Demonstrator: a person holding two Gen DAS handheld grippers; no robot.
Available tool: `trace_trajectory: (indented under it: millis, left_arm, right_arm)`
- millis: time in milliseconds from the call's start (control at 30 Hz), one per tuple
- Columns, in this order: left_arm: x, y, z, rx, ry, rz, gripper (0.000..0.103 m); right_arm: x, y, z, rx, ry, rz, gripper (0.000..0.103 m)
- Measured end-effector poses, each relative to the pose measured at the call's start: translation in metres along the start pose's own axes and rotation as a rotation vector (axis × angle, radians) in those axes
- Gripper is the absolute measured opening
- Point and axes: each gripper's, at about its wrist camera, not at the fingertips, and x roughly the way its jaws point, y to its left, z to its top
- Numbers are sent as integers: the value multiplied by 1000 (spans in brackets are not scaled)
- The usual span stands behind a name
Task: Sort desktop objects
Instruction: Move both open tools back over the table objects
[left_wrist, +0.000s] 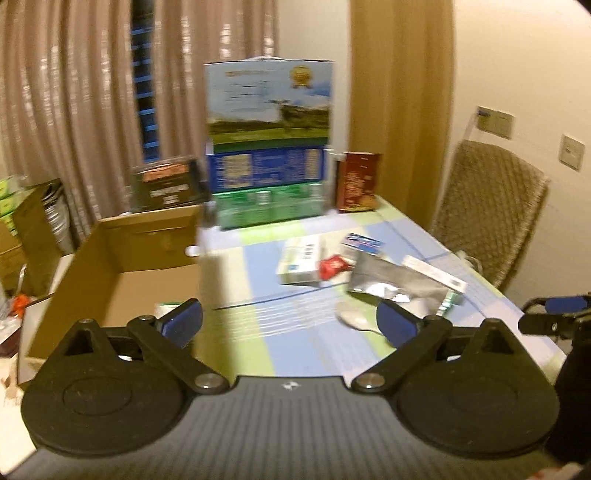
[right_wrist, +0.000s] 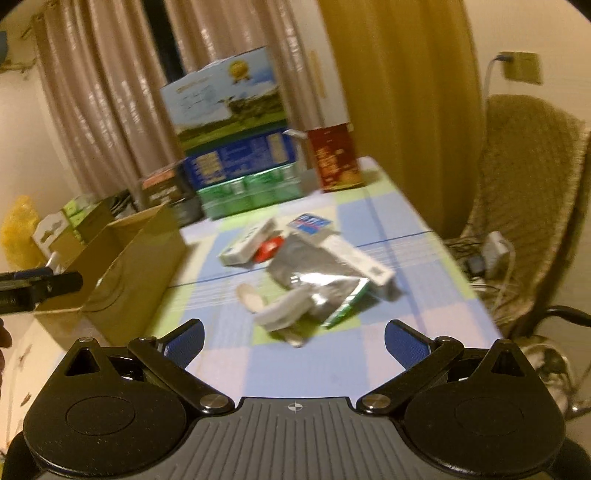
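Observation:
A heap of small items lies mid-table: a white carton (left_wrist: 298, 264) (right_wrist: 248, 243), a red packet (left_wrist: 333, 266) (right_wrist: 269, 249), a silver foil pouch (left_wrist: 388, 282) (right_wrist: 314, 275), a long white box (left_wrist: 434, 274) (right_wrist: 351, 254), a blue-and-white card (left_wrist: 364, 242) (right_wrist: 309, 223) and a white spoon (left_wrist: 354, 320) (right_wrist: 251, 297). An open cardboard box (left_wrist: 122, 266) (right_wrist: 125, 266) stands at the table's left edge. My left gripper (left_wrist: 290, 325) is open with nothing between its fingers, near the box. My right gripper (right_wrist: 293, 341) is open, short of the heap.
Stacked cartons (left_wrist: 267, 147) (right_wrist: 236, 140), a red box (left_wrist: 357, 182) (right_wrist: 335, 158) and a dark box (left_wrist: 168, 182) stand along the table's far edge (left_wrist: 391, 201). A wicker chair (left_wrist: 484, 206) (right_wrist: 524, 206) is at the right. Cables and a charger (right_wrist: 491, 254) lie by it.

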Motion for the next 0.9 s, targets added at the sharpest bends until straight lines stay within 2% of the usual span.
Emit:
trace_trajectory:
  millis: [167, 433, 667, 800, 900]
  left_arm:
    - [9, -28, 0, 28, 12, -48, 99]
    - [12, -47, -1, 46, 18, -79, 101]
    - [24, -56, -5, 42, 63, -75, 101]
    - [32, -60, -8, 35, 95, -82, 101]
    - [40, -67, -11, 67, 115, -87, 101]
  right_arm:
    - [-17, -15, 3, 19, -30, -38, 101]
    - [-23, -24, 7, 31, -69, -63, 101]
    - [-9, -35, 11, 53, -61, -41, 101]
    - [2, -37, 13, 27, -49, -29, 101]
    - [14, -40, 15, -1, -35, -23, 101]
